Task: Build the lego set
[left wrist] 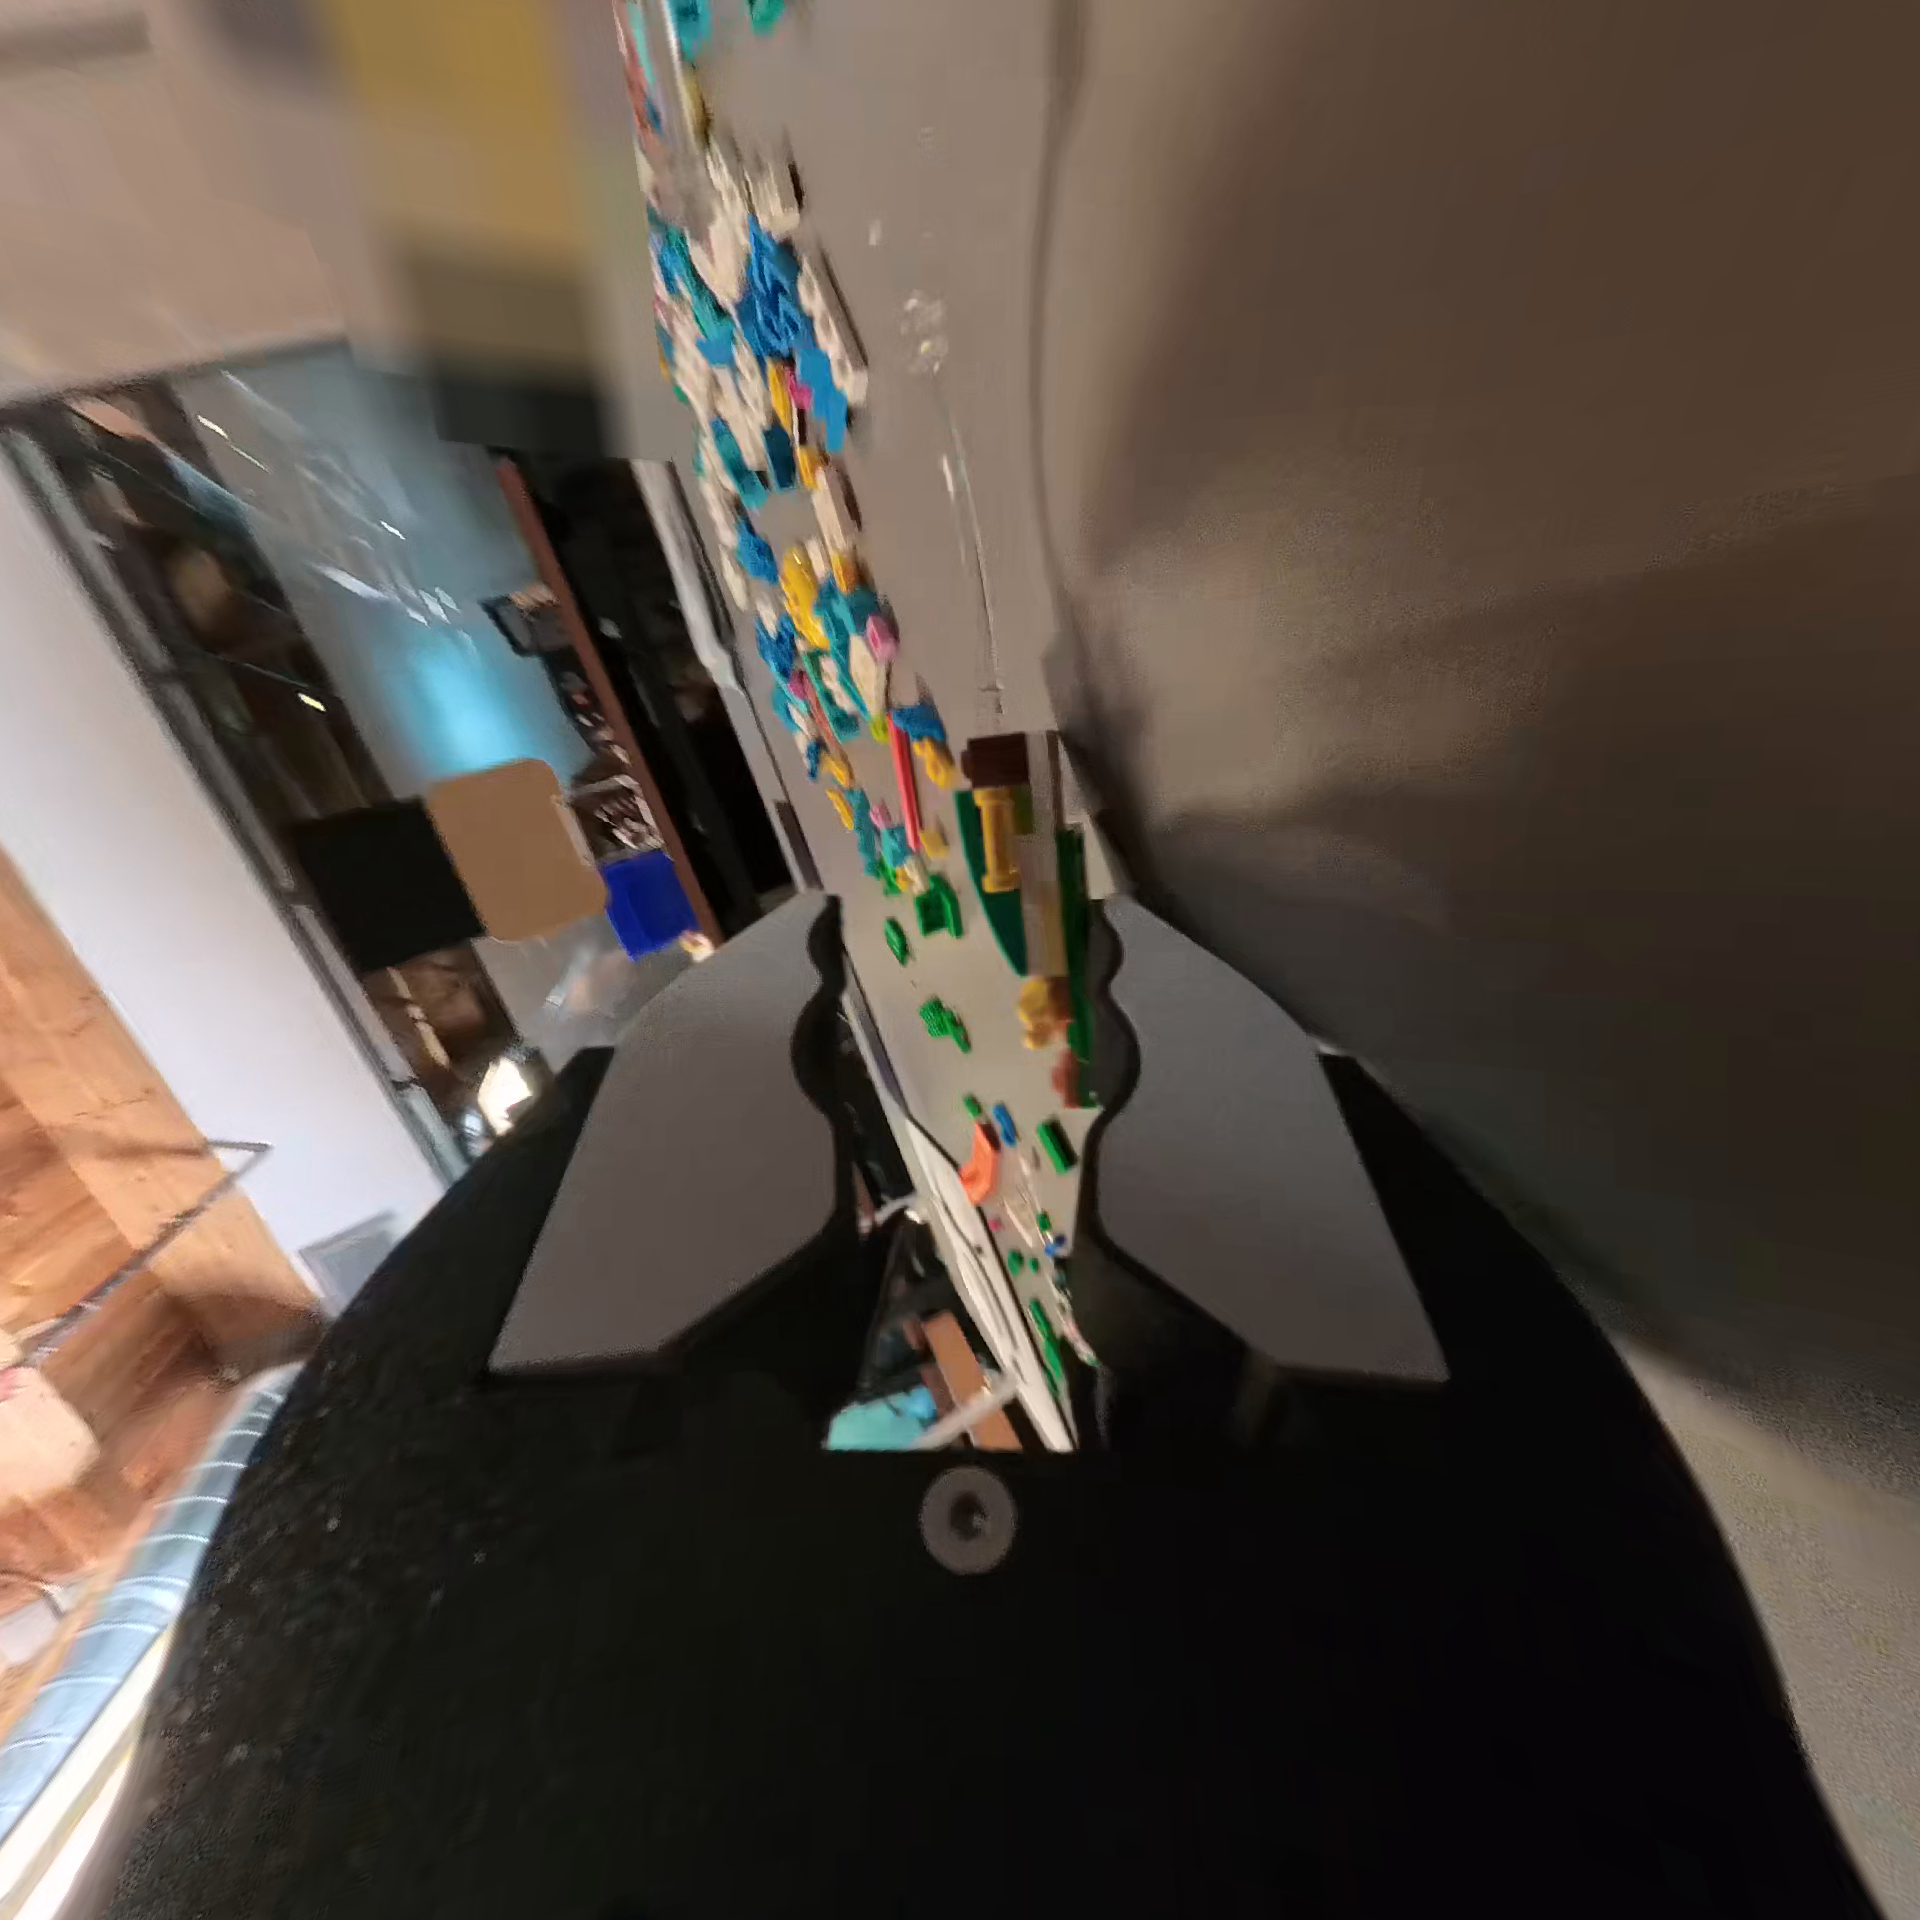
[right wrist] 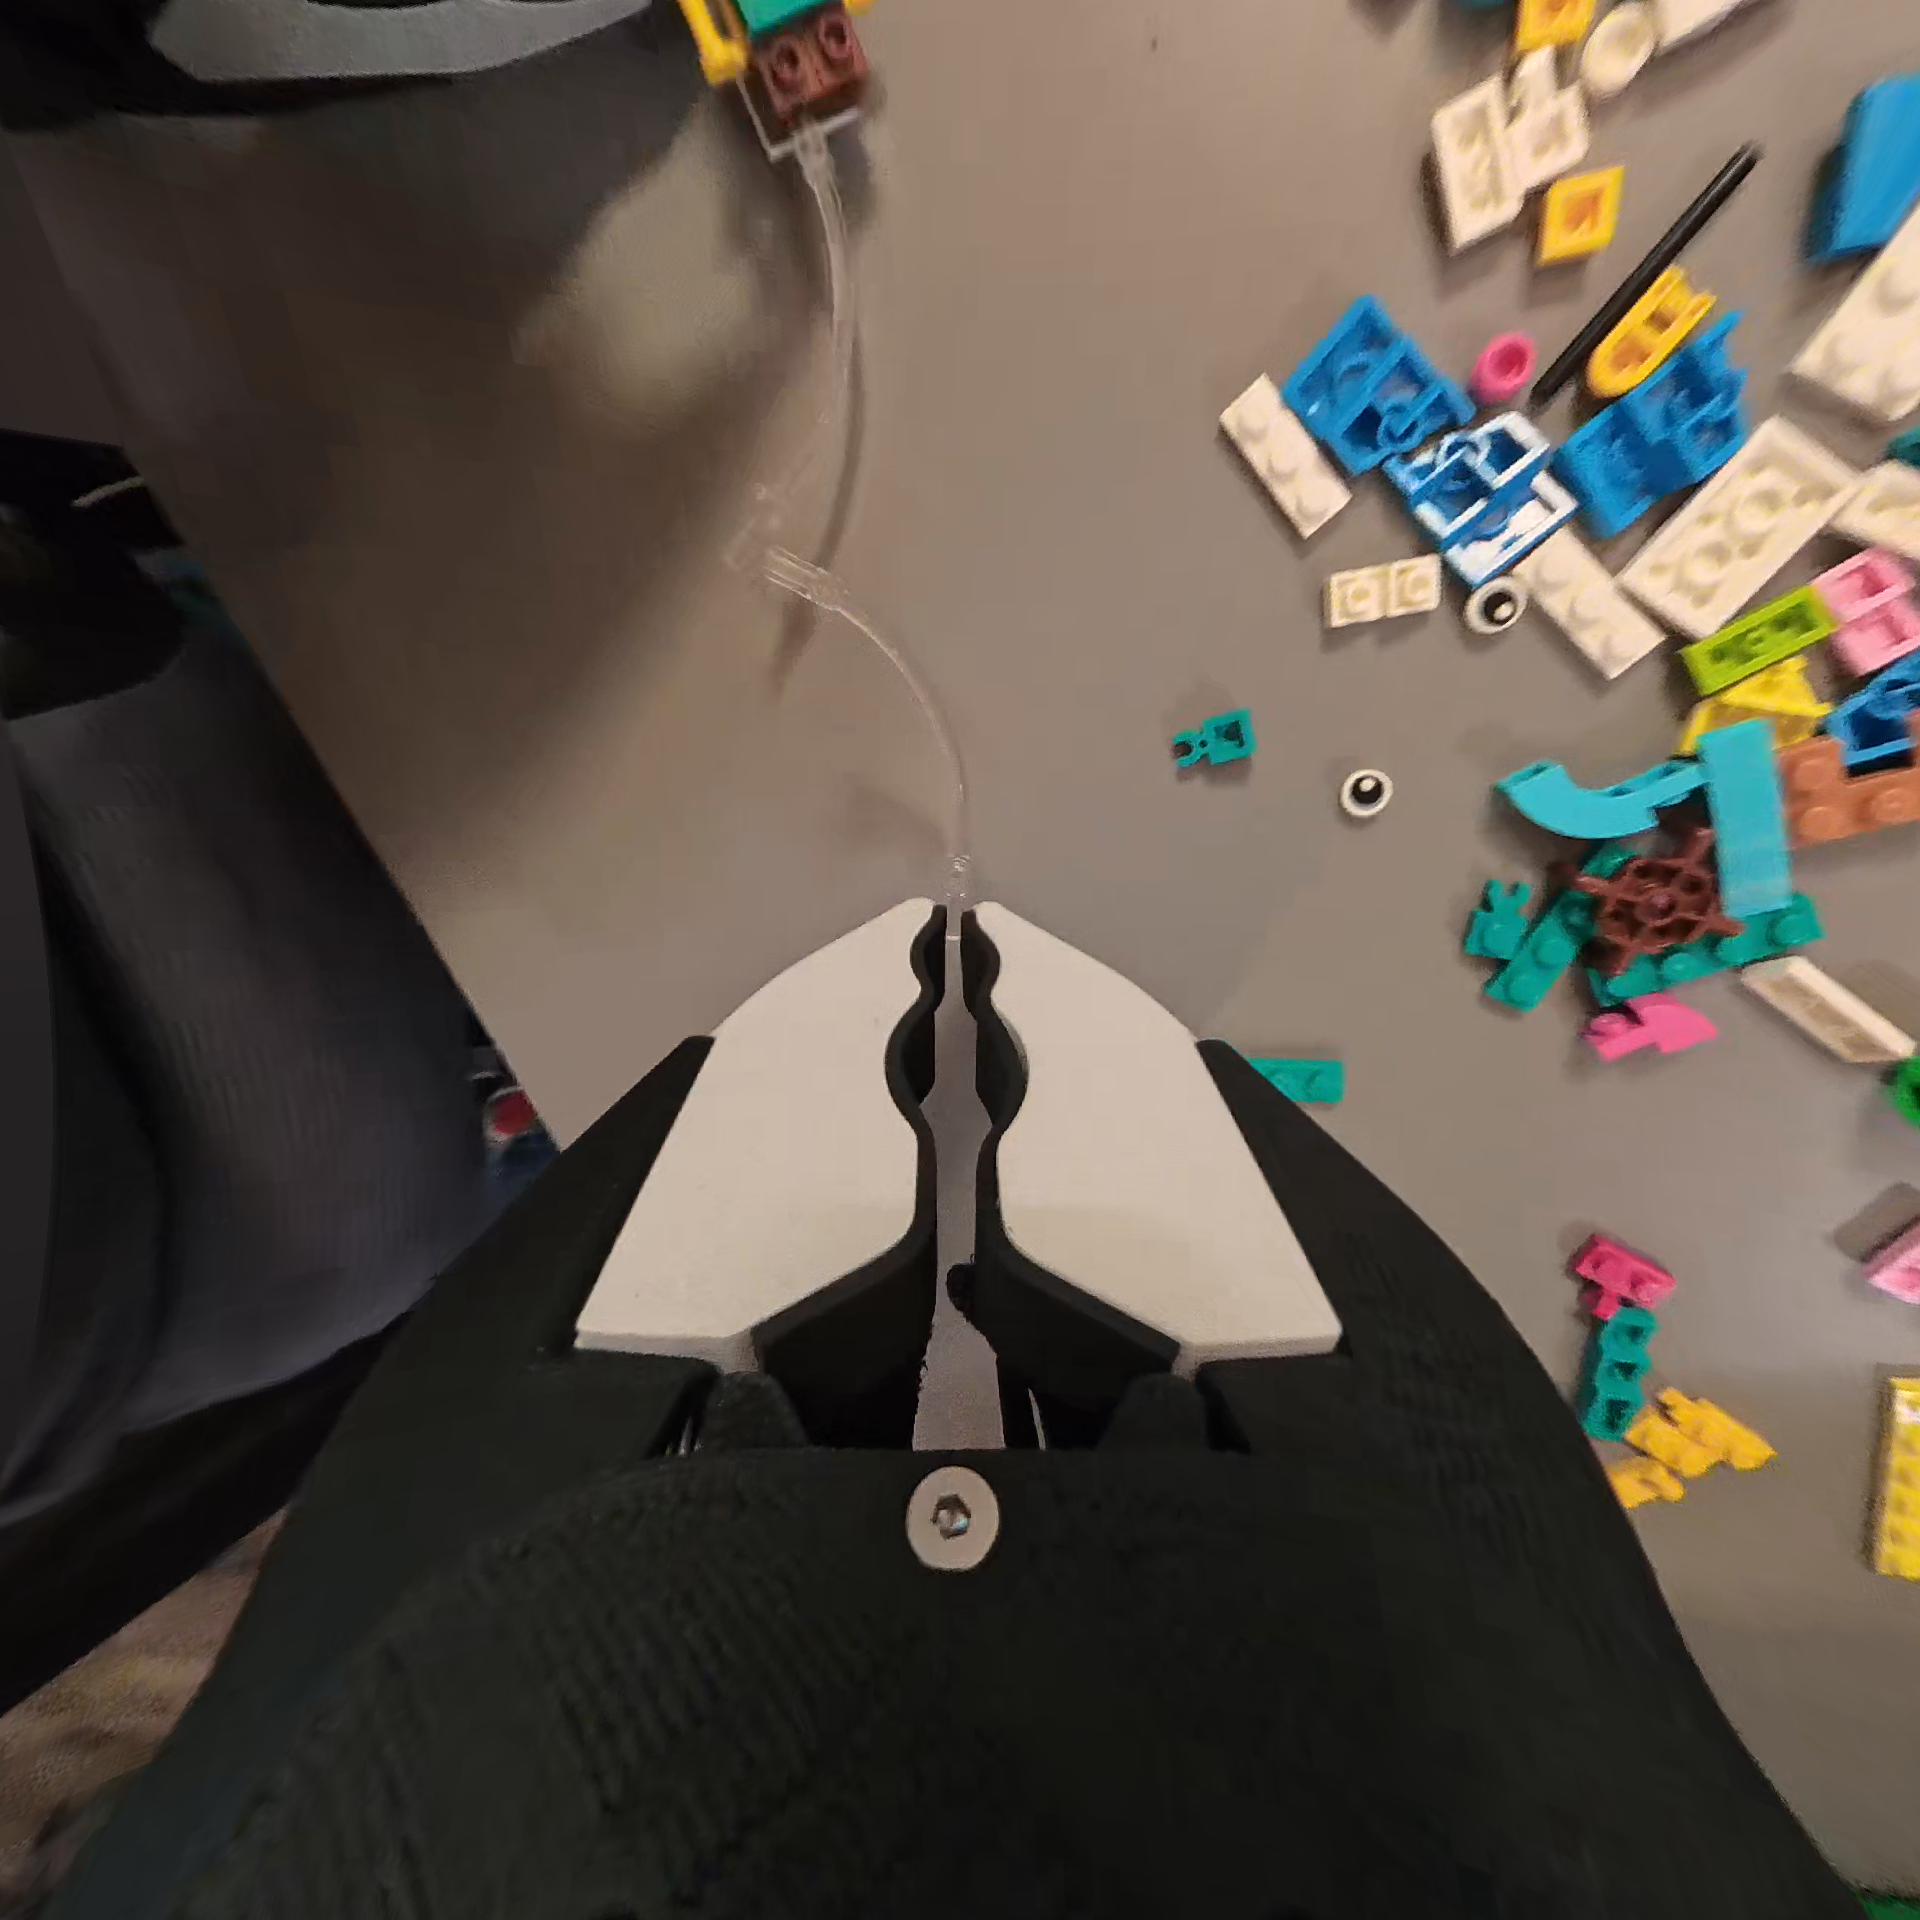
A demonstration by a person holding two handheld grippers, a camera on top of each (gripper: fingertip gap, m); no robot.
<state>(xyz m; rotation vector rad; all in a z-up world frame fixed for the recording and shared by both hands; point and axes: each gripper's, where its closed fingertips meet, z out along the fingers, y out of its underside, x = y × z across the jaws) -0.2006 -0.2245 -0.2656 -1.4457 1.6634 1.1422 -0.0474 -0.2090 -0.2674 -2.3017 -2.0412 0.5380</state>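
Observation:
My right gripper is shut on the near end of a thin clear curved piece. The piece arcs away to a small build of brown, yellow and teal bricks at the top edge. A grey finger of my left gripper shows beside that build. In the tilted, blurred left wrist view the build is a green plate with yellow and brown bricks. It lies between the parted jaws of my left gripper, against the right finger and clear of the left one. The clear piece rises beyond it.
Several loose bricks in blue, white, teal, pink and yellow cover the right of the grey table, with a brown wheel and a black stick. A person's dark clothing is at the left. The brick pile runs along the table edge. The brown wheel lies some 11 cm from my right tips, 20 cm from my left tips.

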